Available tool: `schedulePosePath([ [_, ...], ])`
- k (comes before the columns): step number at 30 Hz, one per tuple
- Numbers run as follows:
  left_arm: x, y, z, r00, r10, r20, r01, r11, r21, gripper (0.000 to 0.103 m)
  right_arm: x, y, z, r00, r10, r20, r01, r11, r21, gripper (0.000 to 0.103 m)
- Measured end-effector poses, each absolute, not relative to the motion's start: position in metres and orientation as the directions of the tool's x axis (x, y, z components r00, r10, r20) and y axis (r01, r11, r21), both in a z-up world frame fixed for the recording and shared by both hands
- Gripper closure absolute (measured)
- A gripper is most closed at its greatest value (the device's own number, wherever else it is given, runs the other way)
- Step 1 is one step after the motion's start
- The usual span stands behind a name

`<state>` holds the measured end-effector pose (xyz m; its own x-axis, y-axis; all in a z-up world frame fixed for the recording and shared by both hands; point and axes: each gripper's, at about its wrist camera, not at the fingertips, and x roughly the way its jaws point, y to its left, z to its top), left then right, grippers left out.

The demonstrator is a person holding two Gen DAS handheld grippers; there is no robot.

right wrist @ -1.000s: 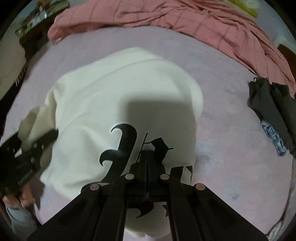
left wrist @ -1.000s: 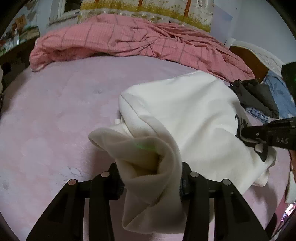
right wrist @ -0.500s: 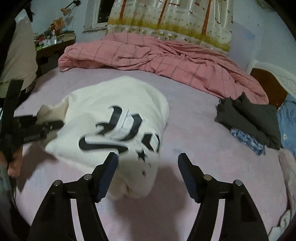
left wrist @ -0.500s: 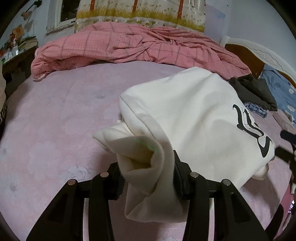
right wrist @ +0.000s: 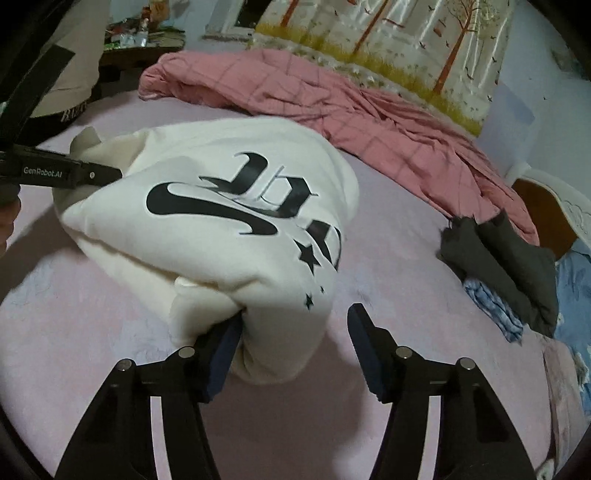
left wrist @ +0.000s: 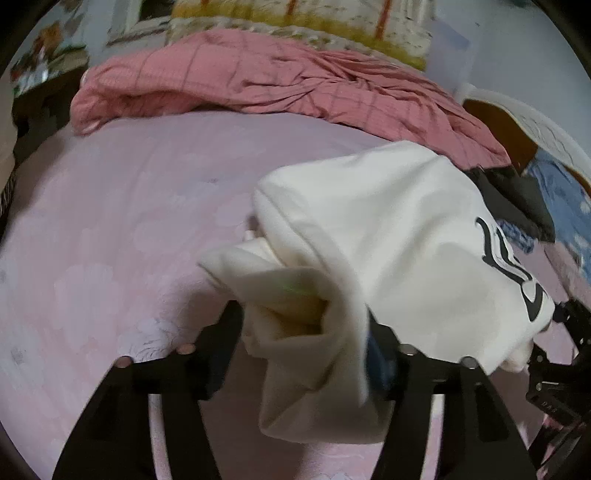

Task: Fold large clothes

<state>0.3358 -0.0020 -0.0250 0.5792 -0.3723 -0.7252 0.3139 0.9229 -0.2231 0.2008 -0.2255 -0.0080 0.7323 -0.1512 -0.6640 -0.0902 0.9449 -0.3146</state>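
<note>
The cream sweatshirt [right wrist: 236, 221] sits bundled on the pink bed sheet [left wrist: 110, 221], black lettering up, and both grips on it have just changed. The left claw [left wrist: 303, 332] has just been widening; a rolled fold of the sweatshirt lies between its jaws, which are no longer squeezing it as they were a second ago. The right claw [right wrist: 291, 332], clamped shut on the printed front a second ago, let go, swung round to the sweatshirt's near corner, and has just been narrowing again; that corner lies between its jaws, touching one pad only, not gripped. My read: one fold is down and a fresh hold is being set. Beyond the sweatshirt lies a rumpled pink checked quilt [right wrist: 332, 110]; right of it, a dark garment pile [right wrist: 509, 266]; behind, a tree-print curtain [right wrist: 388, 33].
</note>
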Motion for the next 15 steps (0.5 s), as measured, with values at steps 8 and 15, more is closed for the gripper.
schedulePosePath([
  [8,0.347,0.019,-0.041,0.513,-0.400,-0.759,0.197,0.916,-0.350,0.000,0.229,-0.225,-0.020,0.701,-0.207,-0.682,0.011,0.960,-0.279,0.041],
  [15,0.352,0.018,-0.065,0.402,-0.523,-0.752,0.154,0.848,-0.507,0.000,0.218,-0.218,-0.030,0.763,-0.241,-0.600,0.065,0.952,-0.299,0.056],
])
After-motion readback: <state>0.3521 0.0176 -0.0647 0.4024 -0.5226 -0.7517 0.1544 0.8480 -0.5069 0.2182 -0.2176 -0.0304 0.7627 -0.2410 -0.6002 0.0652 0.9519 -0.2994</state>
